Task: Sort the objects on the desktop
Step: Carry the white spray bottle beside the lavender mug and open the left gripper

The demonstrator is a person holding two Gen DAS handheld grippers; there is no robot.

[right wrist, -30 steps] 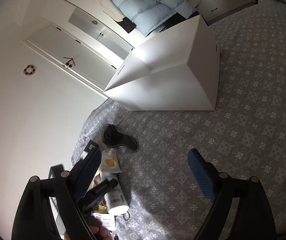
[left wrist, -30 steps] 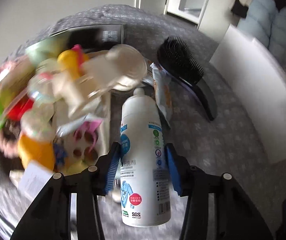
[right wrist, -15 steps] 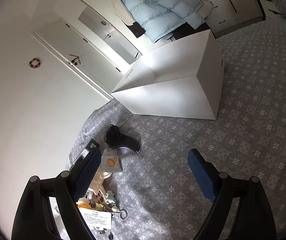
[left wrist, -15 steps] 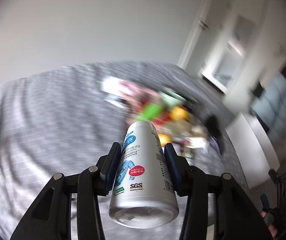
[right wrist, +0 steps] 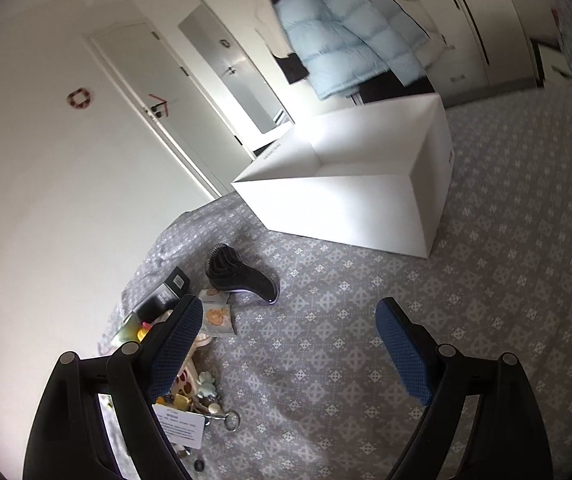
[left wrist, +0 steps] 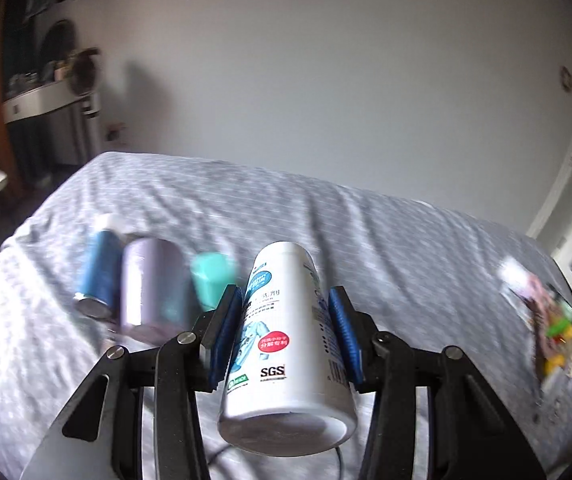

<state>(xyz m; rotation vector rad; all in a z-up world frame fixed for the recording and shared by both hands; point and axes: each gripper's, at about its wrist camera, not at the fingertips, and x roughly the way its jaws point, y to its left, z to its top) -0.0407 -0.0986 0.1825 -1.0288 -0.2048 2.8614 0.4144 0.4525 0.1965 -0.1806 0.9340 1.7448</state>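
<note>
My left gripper [left wrist: 286,320] is shut on a white spray bottle [left wrist: 286,336] with blue and red label marks, held clear of the grey patterned cloth [left wrist: 245,208]. Beyond it, to the left, stand a blue can [left wrist: 97,272], a lilac cup [left wrist: 151,284] and a teal bottle [left wrist: 209,280], all blurred. The right gripper [right wrist: 286,344] stands open over the cloth with nothing between its fingers. Past its left finger lie a black hairbrush [right wrist: 237,274], a snack packet [right wrist: 217,316] and a pile of small colourful items [right wrist: 189,392].
A big white open box [right wrist: 350,184] sits on the cloth behind the brush. A black box [right wrist: 165,296] lies at the pile's far end. In the left wrist view the same pile [left wrist: 554,320] shows at the far right edge. Walls and doors ring the surface.
The left gripper has lifted the white bottle from beside the pile and swung it left across the cloth toward the cans and cup. The right gripper rolled a little and stayed open.
</note>
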